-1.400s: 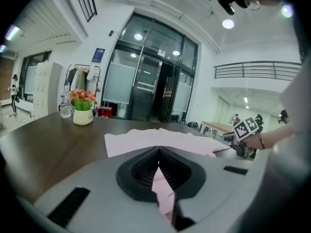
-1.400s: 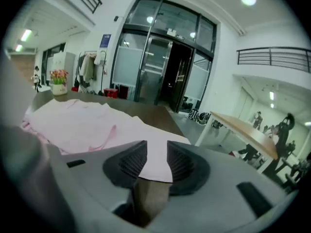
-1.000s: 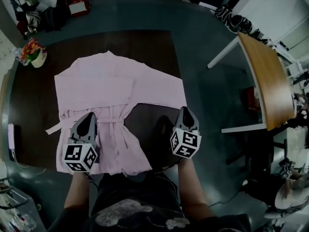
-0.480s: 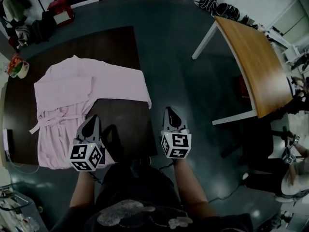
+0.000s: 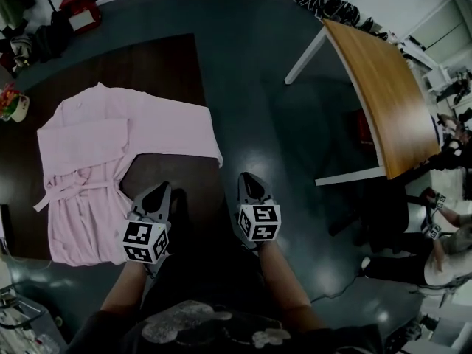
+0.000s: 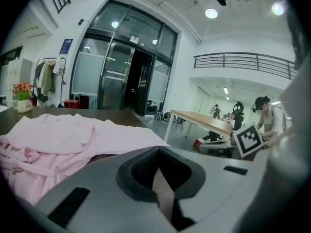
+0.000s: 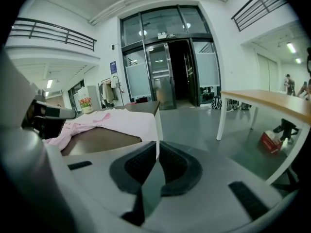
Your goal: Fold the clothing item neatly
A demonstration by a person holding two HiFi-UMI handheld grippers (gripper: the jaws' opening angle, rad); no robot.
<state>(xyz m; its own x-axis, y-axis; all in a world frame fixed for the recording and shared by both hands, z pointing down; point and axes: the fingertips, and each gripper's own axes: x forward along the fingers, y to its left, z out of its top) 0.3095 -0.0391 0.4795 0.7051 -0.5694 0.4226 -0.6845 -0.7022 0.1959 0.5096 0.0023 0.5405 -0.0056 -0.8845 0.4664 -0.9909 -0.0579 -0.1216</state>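
Spotter: Robe first. Your pale pink fabric bathrobe [image 5: 103,161] lies flat on the left part of the dark brown wooden table [image 5: 166,65]. 1 sleeve is spread toward the table's right edge, and the belt crosses the waist.

Checker: Agreed. Your left gripper [image 5: 158,192] hangs over the table's near side, just right of the robe's hem and not touching it. Its own view shows the 2 jaws pressed together with nothing between them.

Spotter: Your right gripper [image 5: 247,179] is off the table's near right corner, over the grey floor. Its jaws are closed and empty too.

Checker: Both grippers are apart from the robe. A long light wooden table [image 5: 383,102] stands well right of the dark table.
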